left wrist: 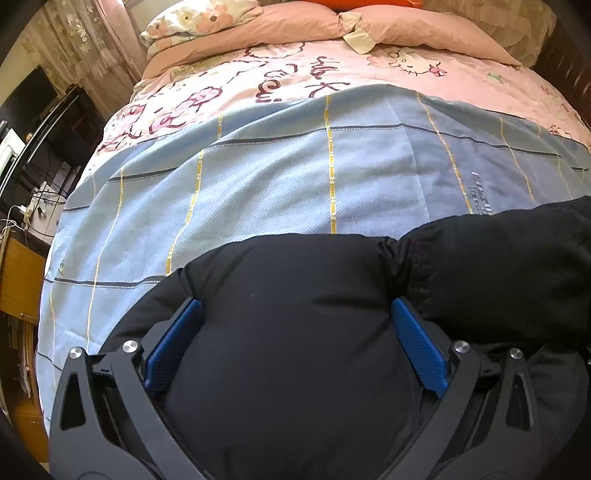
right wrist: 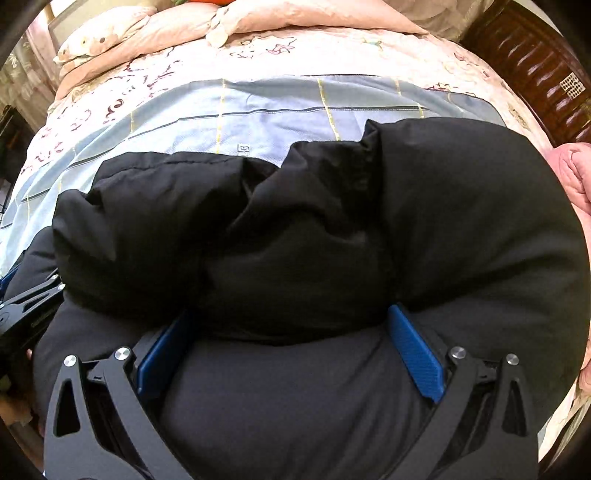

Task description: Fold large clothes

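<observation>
Jaws of both grippers stand wide, each straddling puffy black fabric without pinching it. Left gripper (left wrist: 295, 314) sits over one padded section of the jacket (left wrist: 288, 332); right gripper (right wrist: 291, 325) sits over another, with a folded-over bulk, seemingly sleeves, piled just ahead of its jaws. Beyond the jacket lies a blue checked towel (left wrist: 258, 177) spread on the pink sheet (left wrist: 229, 92), then pillows (left wrist: 207, 18) at the far end. Judged progress: sleeves appear turned inward; the body fold and final flattening seem still to do.
</observation>
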A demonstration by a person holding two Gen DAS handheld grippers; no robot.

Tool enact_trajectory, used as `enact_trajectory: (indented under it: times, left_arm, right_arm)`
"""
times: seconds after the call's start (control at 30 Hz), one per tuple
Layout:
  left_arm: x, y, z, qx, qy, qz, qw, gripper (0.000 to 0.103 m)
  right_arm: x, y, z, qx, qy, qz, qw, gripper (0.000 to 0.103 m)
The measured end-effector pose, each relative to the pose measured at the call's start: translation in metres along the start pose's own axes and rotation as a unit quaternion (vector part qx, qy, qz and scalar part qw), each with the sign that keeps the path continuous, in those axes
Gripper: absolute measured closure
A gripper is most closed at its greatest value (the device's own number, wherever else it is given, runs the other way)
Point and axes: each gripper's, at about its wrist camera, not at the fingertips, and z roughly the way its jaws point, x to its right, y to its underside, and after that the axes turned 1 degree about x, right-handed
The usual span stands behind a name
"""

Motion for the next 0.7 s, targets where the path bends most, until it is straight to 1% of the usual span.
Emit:
enact_trajectory:
  times: [0.13, 0.17, 0.2, 0.23, 0.27, 0.33, 0.4, 0.43, 0.47, 0.57, 0.6, 0.63, 0.7]
  left_arm:
    - [0.001, -0.003, -0.011, -0.017, -0.012, 0.006, 0.9998, 0.002]
    - [0.001, -0.004, -0.018, -0.018, -0.011, 0.004, 0.9998, 0.002]
    - [0.001, -0.005, -0.029, -0.018, -0.001, -0.004, 0.9998, 0.002]
    - [0.001, -0.005, -0.038, -0.016, 0.007, -0.008, 0.9998, 0.002]
    - [0.004, -0.004, -0.056, -0.005, 0.016, -0.004, 0.9999, 0.002]
    - [0.016, -0.002, -0.079, 0.021, 0.031, 0.014, 0.9992, 0.002]
    - [0.027, 0.0, -0.092, 0.042, 0.04, 0.023, 0.9981, 0.002]
    - [0.035, 0.0, -0.094, 0.047, 0.056, 0.027, 0.997, 0.002]
    - [0.042, 0.0, -0.091, 0.043, 0.063, 0.03, 0.9966, 0.002]
    - [0.062, -0.001, -0.069, 0.02, 0.059, 0.039, 0.9973, 0.002]
    - [0.064, -0.001, -0.061, 0.012, 0.061, 0.032, 0.9976, 0.002]
    - [0.062, -0.003, -0.048, -0.003, 0.071, 0.014, 0.9974, 0.002]
    - [0.055, -0.006, -0.037, -0.014, 0.081, -0.01, 0.9965, 0.002]
  right_arm:
    - [0.0, -0.003, -0.009, -0.011, -0.002, 0.0, 1.0, 0.001]
    - [0.0, -0.004, -0.012, -0.014, -0.001, -0.004, 1.0, 0.001]
    - [0.001, -0.006, -0.018, -0.015, 0.003, -0.013, 1.0, 0.001]
    - [0.003, -0.008, -0.027, -0.006, 0.011, -0.023, 1.0, 0.001]
    - [0.007, -0.01, -0.037, 0.012, 0.029, -0.036, 0.999, 0.001]
    - [0.016, -0.014, -0.046, 0.03, 0.044, -0.048, 0.997, 0.001]
    - [0.031, -0.018, -0.046, 0.034, 0.036, -0.039, 0.998, 0.001]
    - [0.039, -0.018, -0.043, 0.028, 0.028, -0.031, 0.999, 0.001]
    - [0.044, -0.018, -0.04, 0.023, 0.022, -0.027, 0.999, 0.001]
    - [0.055, -0.017, -0.021, 0.016, 0.009, -0.027, 0.999, 0.001]
    - [0.056, -0.017, -0.014, 0.015, 0.003, -0.03, 0.999, 0.001]
    - [0.058, -0.018, -0.003, 0.01, -0.01, -0.03, 0.999, 0.001]
    - [0.06, -0.025, 0.01, 0.01, -0.03, -0.014, 0.999, 0.001]
